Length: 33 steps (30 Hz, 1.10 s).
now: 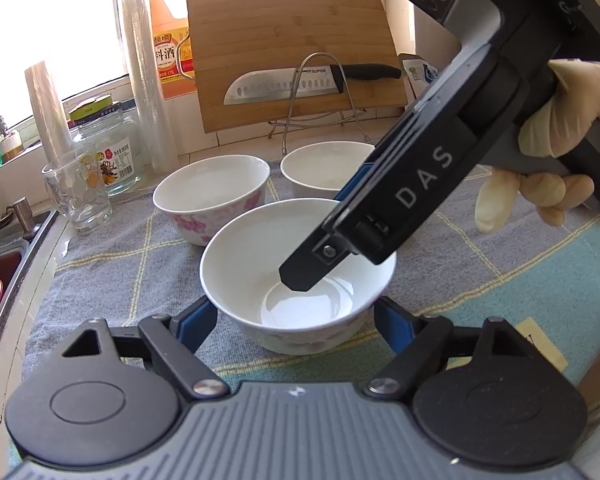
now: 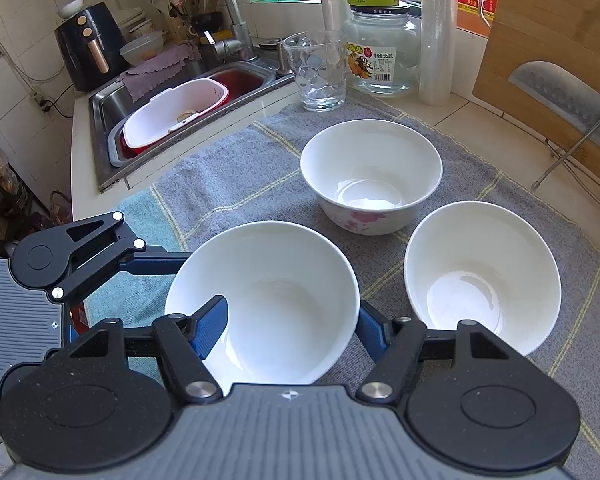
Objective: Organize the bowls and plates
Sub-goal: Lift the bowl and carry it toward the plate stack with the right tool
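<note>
Three white bowls with pink flowers stand on a grey checked towel (image 1: 112, 268). My left gripper (image 1: 296, 320) is shut on the nearest bowl (image 1: 256, 256), its blue pads (image 1: 198, 320) pressed on both outer sides low down. My right gripper (image 2: 292, 320) reaches down into the same bowl (image 2: 284, 276). One of its fingers (image 1: 300, 276) hangs inside the bowl and the other sits outside the wall. The gap between them is much wider than the wall, so it stands open. The other two bowls (image 2: 372, 168) (image 2: 480, 272) stand apart behind, with nothing in them.
A glass tumbler (image 2: 316, 72), a lidded jar (image 2: 380, 52) and film rolls (image 1: 144, 80) line the towel's far side. A cutting board with a knife (image 1: 296, 60) leans on a wire rack. The sink (image 2: 108, 120) holds a white tub. A gloved hand (image 1: 560, 120) grips the right tool.
</note>
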### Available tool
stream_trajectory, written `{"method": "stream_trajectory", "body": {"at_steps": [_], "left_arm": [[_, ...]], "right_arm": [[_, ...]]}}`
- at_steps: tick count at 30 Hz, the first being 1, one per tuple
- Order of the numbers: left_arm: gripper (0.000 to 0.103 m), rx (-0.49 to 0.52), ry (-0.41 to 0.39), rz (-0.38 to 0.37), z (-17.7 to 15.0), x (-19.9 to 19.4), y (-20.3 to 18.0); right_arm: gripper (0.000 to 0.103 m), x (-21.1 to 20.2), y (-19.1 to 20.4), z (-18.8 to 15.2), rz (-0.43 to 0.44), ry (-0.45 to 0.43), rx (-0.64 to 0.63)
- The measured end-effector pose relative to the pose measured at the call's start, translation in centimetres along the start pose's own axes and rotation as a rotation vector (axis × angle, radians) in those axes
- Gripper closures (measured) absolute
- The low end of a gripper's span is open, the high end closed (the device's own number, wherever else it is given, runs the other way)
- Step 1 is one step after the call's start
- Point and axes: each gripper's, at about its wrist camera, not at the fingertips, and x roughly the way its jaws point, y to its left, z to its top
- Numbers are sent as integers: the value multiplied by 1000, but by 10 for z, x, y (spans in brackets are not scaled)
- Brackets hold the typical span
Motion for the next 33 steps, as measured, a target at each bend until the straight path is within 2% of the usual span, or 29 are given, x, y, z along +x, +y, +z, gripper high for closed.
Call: {"method": "stream_trajectory", "body": {"at_steps": [9,33], "left_arm": [[18,25,-6,-42,8,-13,-18],[18,130,-14,-256,19,-12,-87]], "right_arm": [[29,-22,-2,-17,-14,-6,29],[27,-90,-19,-97,-152,-39,188]]}}
